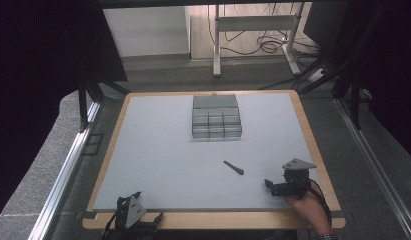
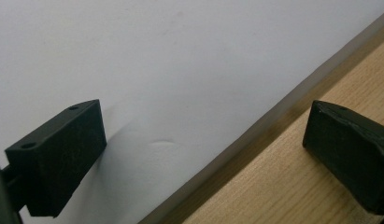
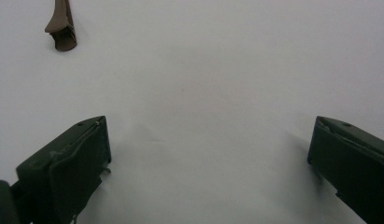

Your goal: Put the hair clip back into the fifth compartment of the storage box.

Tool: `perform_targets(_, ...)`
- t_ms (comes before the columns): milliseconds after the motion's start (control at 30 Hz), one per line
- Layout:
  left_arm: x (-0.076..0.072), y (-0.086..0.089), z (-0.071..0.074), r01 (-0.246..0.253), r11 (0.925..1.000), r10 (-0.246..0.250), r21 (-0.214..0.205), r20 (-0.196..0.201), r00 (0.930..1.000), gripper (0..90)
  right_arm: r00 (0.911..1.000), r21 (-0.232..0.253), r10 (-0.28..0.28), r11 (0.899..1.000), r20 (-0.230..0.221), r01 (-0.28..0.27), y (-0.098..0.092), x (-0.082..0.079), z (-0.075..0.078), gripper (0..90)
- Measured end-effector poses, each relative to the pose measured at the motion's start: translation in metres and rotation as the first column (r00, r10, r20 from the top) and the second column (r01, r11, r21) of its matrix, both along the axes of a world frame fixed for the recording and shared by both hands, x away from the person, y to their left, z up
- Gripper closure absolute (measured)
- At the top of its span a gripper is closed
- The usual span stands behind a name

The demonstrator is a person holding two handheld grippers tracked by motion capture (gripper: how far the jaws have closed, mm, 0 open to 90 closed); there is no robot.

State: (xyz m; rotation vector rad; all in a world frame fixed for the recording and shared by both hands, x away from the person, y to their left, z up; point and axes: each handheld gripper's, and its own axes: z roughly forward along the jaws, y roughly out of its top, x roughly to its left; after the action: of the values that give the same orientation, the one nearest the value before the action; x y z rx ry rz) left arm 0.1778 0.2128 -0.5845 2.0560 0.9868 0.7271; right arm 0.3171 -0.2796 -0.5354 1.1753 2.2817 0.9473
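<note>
A grey mat (image 1: 158, 155) is covering the wood-edged tabletop (image 1: 313, 145), a grey compartmented box (image 1: 216, 116) is sitting near its far edge, and a small dark clip (image 1: 234, 167) is lying well apart from it.

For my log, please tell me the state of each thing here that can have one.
Left gripper: open, holding nothing, at the table's near edge.
Right gripper: open, holding nothing, over the mat.
Grey compartment box: lid up at the back.
Dark small tool: lying flat on the mat, untouched.
</note>
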Motion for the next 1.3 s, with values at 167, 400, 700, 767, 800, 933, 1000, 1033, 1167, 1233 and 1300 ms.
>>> perform_targets(167, 0.000, 0.000, 0.000, 0.000, 1.0000, 0.000, 0.000, 0.000, 1.0000, 0.0, 1.0000, -0.004, 0.000, 1.000, -0.003, 0.000, 0.000, 0.000, 0.000, 0.0)
perform_targets(400, 0.000, 0.000, 0.000, 0.000, 1.0000, 0.000, 0.000, 0.000, 1.0000, 0.0, 1.0000, -0.009, 0.001, 1.000, -0.007, -0.001, 0.001, 0.001, 0.001, 0.0)
perform_targets(700, 0.000, 0.000, 0.000, 0.000, 1.0000, 0.000, 0.000, 0.000, 1.0000, 0.0, 0.9996, -0.025, 0.001, 1.000, -0.028, -0.001, 0.002, 0.002, 0.003, 0.0)
perform_targets(767, 0.000, 0.000, 0.000, 0.000, 1.0000, 0.000, 0.000, 0.000, 1.0000, 0.0, 0.9995, -0.027, -0.001, 1.000, -0.032, 0.000, 0.003, 0.003, 0.003, 0.0)
perform_targets(800, 0.000, 0.000, 0.000, 0.000, 1.0000, 0.000, 0.000, 0.000, 1.0000, 0.0, 0.9994, -0.026, -0.001, 1.000, -0.034, 0.000, 0.003, 0.003, 0.004, 0.0)
perform_targets(933, 0.000, 0.000, 0.000, 0.000, 1.0000, 0.000, 0.000, 0.000, 1.0000, 0.0, 0.9988, -0.036, -0.004, 0.999, -0.049, 0.002, 0.004, 0.004, 0.005, 0.0)
perform_targets(1000, 0.000, 0.000, 0.000, 0.000, 1.0000, 0.000, 0.000, -0.001, 1.0000, 0.0, 0.9983, -0.042, -0.006, 0.999, -0.057, 0.003, 0.004, 0.004, 0.006, 0.1)
perform_targets(1033, 0.000, 0.000, 0.000, 0.000, 1.0000, 0.000, 0.000, -0.001, 1.0000, 0.0, 0.9979, -0.046, -0.005, 0.999, -0.064, 0.002, 0.005, 0.005, 0.007, 0.9)
perform_targets(1167, 0.000, 0.000, 0.000, 0.000, 1.0000, 0.000, 0.000, -0.001, 1.0000, 0.0, 0.9962, -0.058, 0.007, 0.998, -0.087, -0.012, 0.006, 0.005, 0.011, 4.5)
perform_targets(1233, 0.000, 0.000, 0.000, 0.000, 1.0000, 0.000, -0.001, -0.001, 1.0000, 0.0, 0.9951, -0.062, 0.015, 0.998, -0.098, -0.021, 0.007, 0.006, 0.012, 5.5)
perform_targets(1300, 0.000, 0.000, 0.000, 0.000, 1.0000, 0.000, 0.000, -0.001, 1.0000, 0.0, 0.9946, -0.061, 0.021, 0.998, -0.102, -0.028, 0.008, 0.006, 0.013, 6.1)
